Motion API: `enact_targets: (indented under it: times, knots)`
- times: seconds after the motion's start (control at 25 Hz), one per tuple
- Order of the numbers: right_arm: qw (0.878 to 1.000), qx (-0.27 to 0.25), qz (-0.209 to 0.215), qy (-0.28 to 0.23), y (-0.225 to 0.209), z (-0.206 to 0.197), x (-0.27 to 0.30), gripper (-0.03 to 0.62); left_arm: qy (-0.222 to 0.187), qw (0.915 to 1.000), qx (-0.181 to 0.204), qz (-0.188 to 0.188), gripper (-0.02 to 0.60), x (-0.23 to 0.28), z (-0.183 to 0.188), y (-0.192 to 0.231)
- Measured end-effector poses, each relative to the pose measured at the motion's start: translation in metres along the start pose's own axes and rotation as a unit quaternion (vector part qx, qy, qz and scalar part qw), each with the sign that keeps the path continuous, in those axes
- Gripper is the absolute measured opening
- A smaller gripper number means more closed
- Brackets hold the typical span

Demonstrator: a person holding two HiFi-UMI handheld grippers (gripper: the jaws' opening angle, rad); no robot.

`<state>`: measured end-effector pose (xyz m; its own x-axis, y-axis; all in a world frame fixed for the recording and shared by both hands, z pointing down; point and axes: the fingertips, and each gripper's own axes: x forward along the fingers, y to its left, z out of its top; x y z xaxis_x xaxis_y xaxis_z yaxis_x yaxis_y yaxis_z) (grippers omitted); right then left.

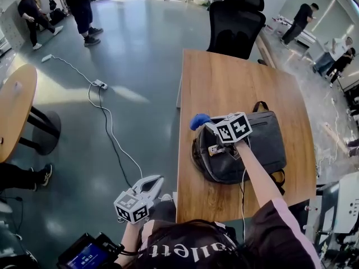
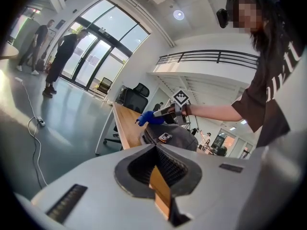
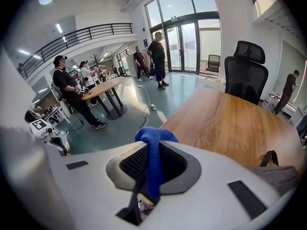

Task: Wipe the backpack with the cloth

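Observation:
A dark grey backpack (image 1: 252,147) lies flat on the wooden table (image 1: 224,83), near its front. My right gripper (image 1: 208,129) is over the backpack's left end, shut on a blue cloth (image 1: 199,120) that bunches out past its tips. In the right gripper view the cloth (image 3: 153,162) hangs pinched between the jaws, and a strip of the backpack (image 3: 278,176) shows at lower right. My left gripper (image 1: 156,180) hangs low off the table's left front corner, over the floor, jaws together with nothing in them. Its own view shows the backpack (image 2: 182,137), the cloth (image 2: 147,117) and the table edge.
A black office chair (image 1: 235,21) stands at the table's far end. On the floor to the left run a white cable and power strip (image 1: 100,84). A round wooden table (image 1: 14,108) is at far left. Several people stand around the room's edges.

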<state>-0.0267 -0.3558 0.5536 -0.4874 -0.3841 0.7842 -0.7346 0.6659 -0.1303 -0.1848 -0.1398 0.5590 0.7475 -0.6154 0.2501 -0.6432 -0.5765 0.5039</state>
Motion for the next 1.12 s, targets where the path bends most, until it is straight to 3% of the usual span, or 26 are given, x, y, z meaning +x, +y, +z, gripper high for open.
enact_targets:
  times: [0.24,0.68,1.12]
  knots:
    - [1.000,0.022,-0.017,0.009,0.016,-0.009,-0.004,0.063,-0.006,1.0000,0.002,-0.005,-0.002,-0.010,0.008,0.000]
    - [0.999,0.038,0.016,0.034,0.080,-0.068,-0.019,0.063,-0.004,0.9997,0.009,-0.022,-0.002,-0.025,-0.001,-0.025]
    - [0.996,0.081,0.035,0.019,0.120,-0.124,-0.037,0.063,0.002,0.9994,0.012,-0.034,-0.002,-0.026,-0.012,-0.027]
